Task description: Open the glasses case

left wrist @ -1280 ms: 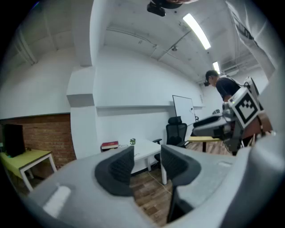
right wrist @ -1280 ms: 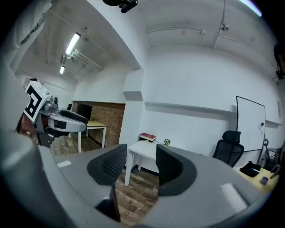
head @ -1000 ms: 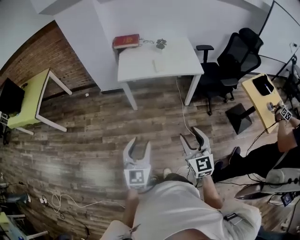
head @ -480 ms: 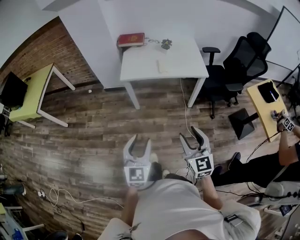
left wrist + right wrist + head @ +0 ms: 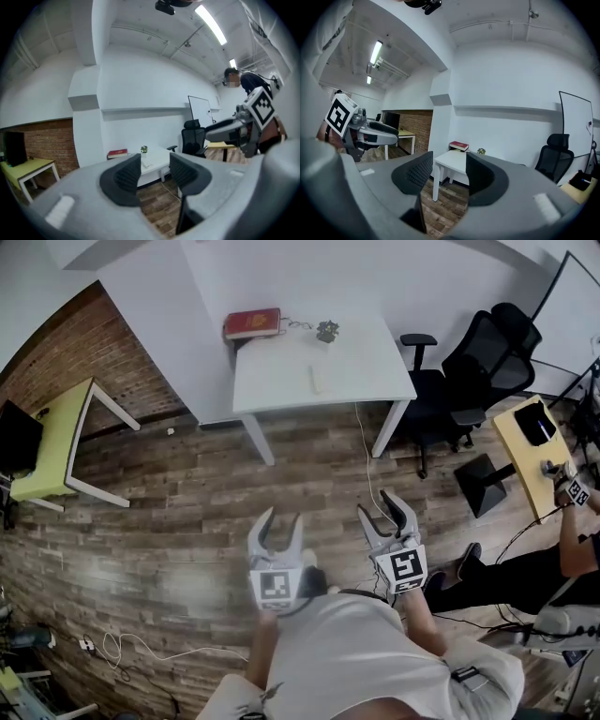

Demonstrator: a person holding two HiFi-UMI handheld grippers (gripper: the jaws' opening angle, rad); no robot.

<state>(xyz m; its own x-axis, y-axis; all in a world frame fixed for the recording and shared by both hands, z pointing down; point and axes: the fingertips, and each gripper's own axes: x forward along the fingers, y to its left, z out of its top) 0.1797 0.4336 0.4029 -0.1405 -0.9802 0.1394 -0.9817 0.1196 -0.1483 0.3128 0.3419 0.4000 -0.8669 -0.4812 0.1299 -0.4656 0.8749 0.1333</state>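
Observation:
A white table (image 5: 361,367) stands far ahead against the wall. On it lie a red book-like object (image 5: 251,322), a small potted plant (image 5: 325,331) and a slim pale oblong thing (image 5: 315,379), too small to identify. My left gripper (image 5: 281,518) and right gripper (image 5: 380,507) are held side by side over the wooden floor, well short of the table. Both are open and empty. In the left gripper view the left gripper (image 5: 154,171) frames the table (image 5: 157,160) between its pads. The right gripper (image 5: 449,176) does the same with the table (image 5: 452,162) in its own view.
A black office chair (image 5: 469,362) stands right of the table. A yellow-green table (image 5: 56,442) is at the left by the brick wall. A yellow table (image 5: 525,442) and a seated person (image 5: 562,549) are at the right. Cables (image 5: 141,645) trail on the floor.
The whole view has shifted a little as the person moves across the floor. Both grippers keep the same pose in front of the body, jaws unchanged.

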